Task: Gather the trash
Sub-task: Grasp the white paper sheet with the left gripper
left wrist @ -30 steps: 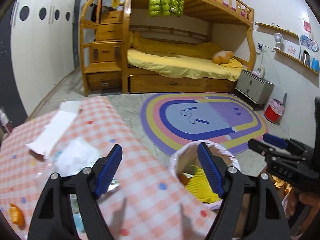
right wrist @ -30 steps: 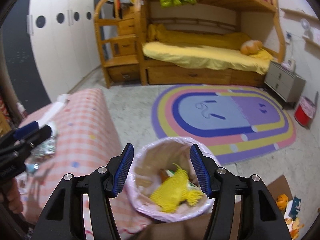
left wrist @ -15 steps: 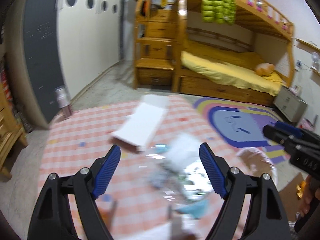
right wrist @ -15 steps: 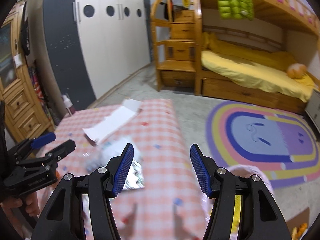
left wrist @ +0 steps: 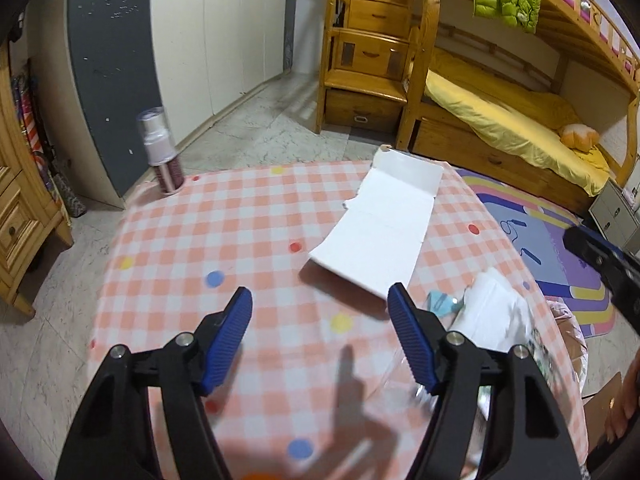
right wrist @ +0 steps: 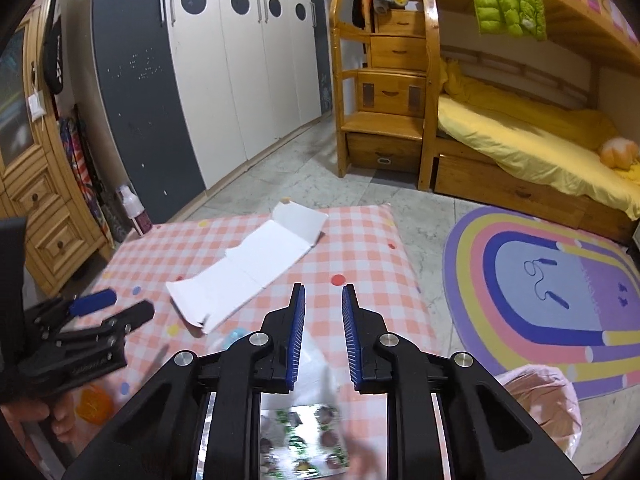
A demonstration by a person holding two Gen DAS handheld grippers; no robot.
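Note:
A flattened white cardboard box (left wrist: 384, 228) lies on the pink checked tablecloth (left wrist: 224, 248); it also shows in the right wrist view (right wrist: 256, 268). My left gripper (left wrist: 320, 340) is open and empty above the cloth, just short of the box's near end. My right gripper (right wrist: 323, 336) has its jaws narrowed with a gap between them, empty, above a shiny printed snack wrapper (right wrist: 304, 440). A white crumpled bag (left wrist: 492, 320) and a small blue wrapper (left wrist: 440, 304) lie right of the left gripper. The bin with a pink liner (right wrist: 536, 408) stands at the lower right.
A spray bottle (left wrist: 160, 152) stands at the table's far left corner. An orange wrapper (right wrist: 94, 402) lies near the left hand. Beyond the table are a rainbow rug (right wrist: 548, 296), a wooden bunk bed (right wrist: 520, 136) and wardrobes (right wrist: 224, 64).
Both grippers swung left from the bin to over the table. The right gripper's jaws narrowed from wide open. The left gripper moved toward the white box.

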